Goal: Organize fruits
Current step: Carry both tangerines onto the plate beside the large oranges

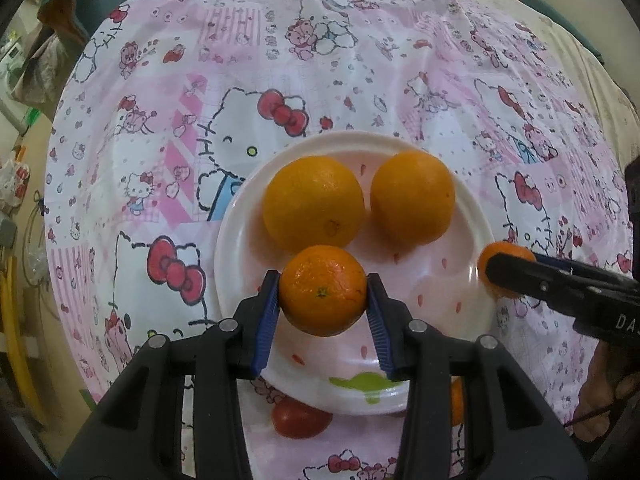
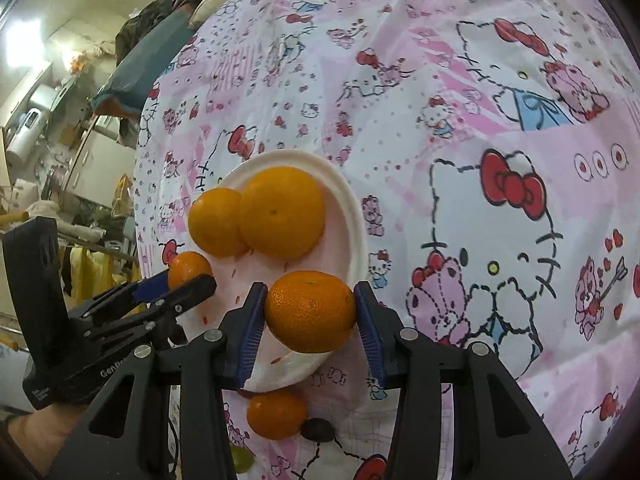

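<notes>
Grippers each clasping a mandarin, left gripper (image 1: 323, 294) holding its mandarin (image 1: 322, 290) over a white plate (image 1: 472, 216), right gripper (image 2: 310, 312) gripping another mandarin (image 2: 310, 311) at the plate's edge, two oranges (image 1: 314, 203) sitting on it.

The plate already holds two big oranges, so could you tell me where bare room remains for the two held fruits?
The plate is bare in its near half, between the left gripper with its mandarin and the right gripper with its mandarin. The far half is crowded by two oranges.
</notes>
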Tool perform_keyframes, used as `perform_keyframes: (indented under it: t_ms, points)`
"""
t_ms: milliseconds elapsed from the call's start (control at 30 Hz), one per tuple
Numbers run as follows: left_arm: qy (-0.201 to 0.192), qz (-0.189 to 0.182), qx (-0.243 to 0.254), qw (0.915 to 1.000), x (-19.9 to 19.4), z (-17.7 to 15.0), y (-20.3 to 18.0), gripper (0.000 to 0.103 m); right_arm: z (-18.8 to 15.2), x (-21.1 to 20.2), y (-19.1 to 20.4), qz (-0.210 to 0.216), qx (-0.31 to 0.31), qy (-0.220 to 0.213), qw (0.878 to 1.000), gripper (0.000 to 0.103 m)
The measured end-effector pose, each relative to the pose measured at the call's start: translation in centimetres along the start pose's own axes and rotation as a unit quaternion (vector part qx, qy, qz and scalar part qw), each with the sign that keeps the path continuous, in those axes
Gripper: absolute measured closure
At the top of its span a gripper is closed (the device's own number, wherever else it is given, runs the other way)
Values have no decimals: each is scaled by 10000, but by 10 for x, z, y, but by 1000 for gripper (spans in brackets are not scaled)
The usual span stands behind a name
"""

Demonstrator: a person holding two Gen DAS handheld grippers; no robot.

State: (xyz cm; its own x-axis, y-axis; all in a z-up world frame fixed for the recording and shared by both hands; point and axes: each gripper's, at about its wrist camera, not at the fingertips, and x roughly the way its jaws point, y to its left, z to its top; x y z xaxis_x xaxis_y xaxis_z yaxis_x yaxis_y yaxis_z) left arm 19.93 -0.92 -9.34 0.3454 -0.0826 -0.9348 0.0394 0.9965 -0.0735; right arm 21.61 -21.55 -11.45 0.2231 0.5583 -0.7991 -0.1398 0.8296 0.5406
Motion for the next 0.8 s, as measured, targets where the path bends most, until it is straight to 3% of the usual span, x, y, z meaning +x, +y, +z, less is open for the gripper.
perform_keyframes:
  t_ms: [533,700,733,800]
  points:
    - [71,-65,-138,9999,11,5,-7,64,4,3,-2,50,87,0,9999,54]
    - [107,-96,-143,9998,13,6,-8,64,5,-5,2,165,47,-142,9998,39]
    - [133,-120,-175,9997,14,6,-8,63,6,-7,3,174,40,-169,9997,37]
    - [83,-70,-252,9996,13,7,-7,44,7,-9,5,196,43,-211,9996,37]
